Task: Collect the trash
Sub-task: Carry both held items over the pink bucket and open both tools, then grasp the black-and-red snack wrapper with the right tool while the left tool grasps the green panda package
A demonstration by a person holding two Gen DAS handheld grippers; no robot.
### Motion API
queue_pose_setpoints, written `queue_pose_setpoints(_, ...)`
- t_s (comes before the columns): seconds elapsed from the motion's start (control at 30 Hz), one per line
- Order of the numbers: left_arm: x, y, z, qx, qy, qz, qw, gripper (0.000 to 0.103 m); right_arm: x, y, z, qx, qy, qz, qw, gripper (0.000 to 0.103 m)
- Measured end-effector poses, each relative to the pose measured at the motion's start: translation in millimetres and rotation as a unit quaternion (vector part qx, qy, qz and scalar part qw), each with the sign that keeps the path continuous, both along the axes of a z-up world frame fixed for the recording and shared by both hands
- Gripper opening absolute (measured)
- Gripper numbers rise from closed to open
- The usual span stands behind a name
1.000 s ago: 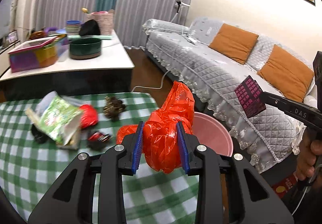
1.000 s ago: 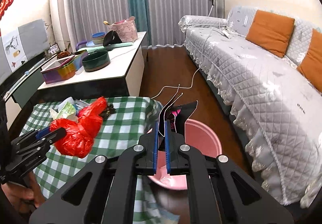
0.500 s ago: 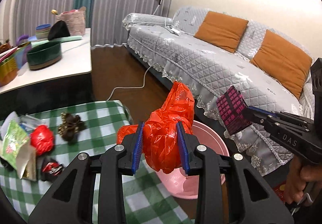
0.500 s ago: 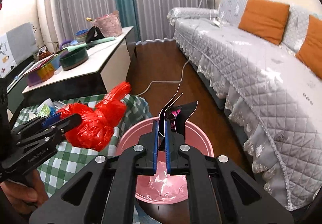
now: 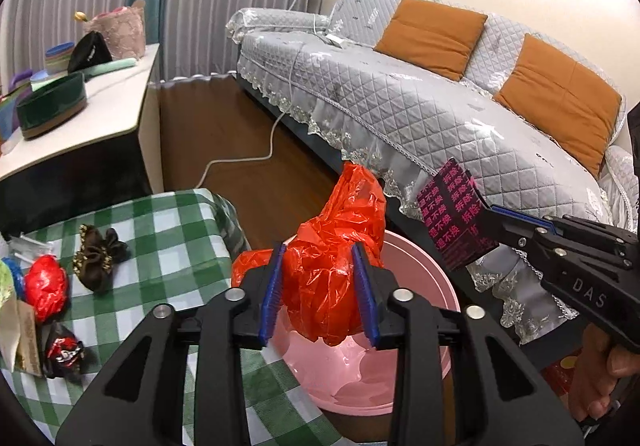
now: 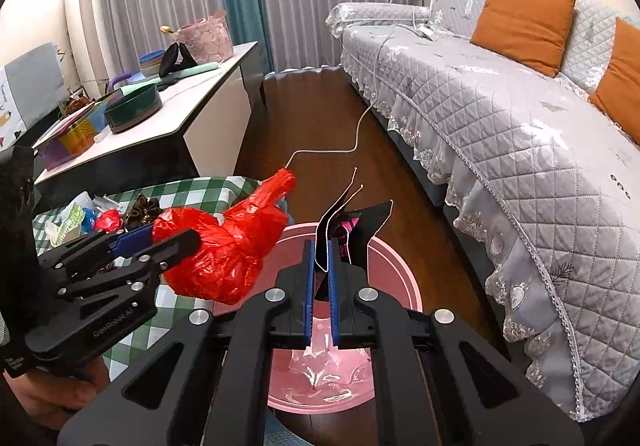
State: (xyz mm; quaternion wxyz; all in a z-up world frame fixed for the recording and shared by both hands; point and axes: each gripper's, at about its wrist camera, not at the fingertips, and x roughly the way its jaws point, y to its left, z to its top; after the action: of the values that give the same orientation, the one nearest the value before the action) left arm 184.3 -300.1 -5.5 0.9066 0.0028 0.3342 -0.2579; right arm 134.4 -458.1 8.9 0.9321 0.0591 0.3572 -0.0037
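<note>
A crumpled red plastic bag (image 5: pixel 344 205) sits between the blue pads of my left gripper (image 5: pixel 318 250), hanging over the pink bin (image 5: pixel 420 270). Those jaws are opening, and the pads still touch the bag. The right wrist view shows the same red bag (image 6: pixel 224 250) and left gripper (image 6: pixel 168 236) above the pink bin's (image 6: pixel 400 270) left rim. My right gripper (image 6: pixel 319 246) pinches a black wrapper with pink print (image 6: pixel 368 221) over the bin. Its jaws are opening slightly with the wrapper still between them. From the left wrist, that wrapper (image 5: pixel 448 213) sticks out of the right gripper (image 5: pixel 492 211).
On the green checked table (image 5: pixel 172 230) lie a small red wad (image 5: pixel 46 282), a brown fabric piece (image 5: pixel 98 262) and a dark wrapper (image 5: pixel 62 350). A grey sofa (image 5: pixel 440 105) runs along the right. A white low table (image 5: pixel 80 117) stands behind, and a cable (image 5: pixel 240 157) crosses the wooden floor.
Both grippers swung from beside the checked table to over the pink bin and sank. The left jaws stand a little wider around the red bag.
</note>
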Motion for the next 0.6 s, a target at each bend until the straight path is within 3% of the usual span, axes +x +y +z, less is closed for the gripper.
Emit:
queue_pose_setpoints(0.07,2.2,0.0,-1.7,-0.001,0.005,0.005,1.0000,0.051,0.8,-1.6,-1.0,0.002,0.004,-0.004,1.000,0.031)
queue_pose_setpoints(0.1,3.6,0.8,-1.9,-0.001,0.007,0.009,0.9999,0.055,0.1,-2.8,-0.9,0.001,0.002,-0.012,1.000,0.053)
queue_pose_setpoints(0.13,4.1,2.9,-1.9,-0.003,0.009,0.013,0.9999,0.055,-0.3,-3.7,-0.1,0.000,-0.001,-0.017,1.000,0.059)
queue_pose_setpoints(0.3,1.4,16.5,0.7,-0.007,0.016,0.027,0.9995,0.055,-0.2,-5.5,1.2,0.002,-0.001,-0.024,1.000,0.061)
queue_pose_setpoints(0.37,-1.9,22.1,3.6,-0.006,0.015,0.032,0.9994,0.055,-0.1,-4.9,1.7,0.002,0.001,-0.027,1.000,0.072)
queue_pose_setpoints(0.43,-6.3,30.4,8.2,-0.007,0.012,0.037,0.9992,0.055,-1.4,-2.9,4.9,-0.004,-0.006,-0.035,0.999,0.094)
queue_pose_setpoints(0.6,-22.3,53.7,24.2,-0.008,0.000,0.051,0.9987,0.055,-7.1,10.6,18.9,-0.034,-0.032,-0.048,0.998,0.098)
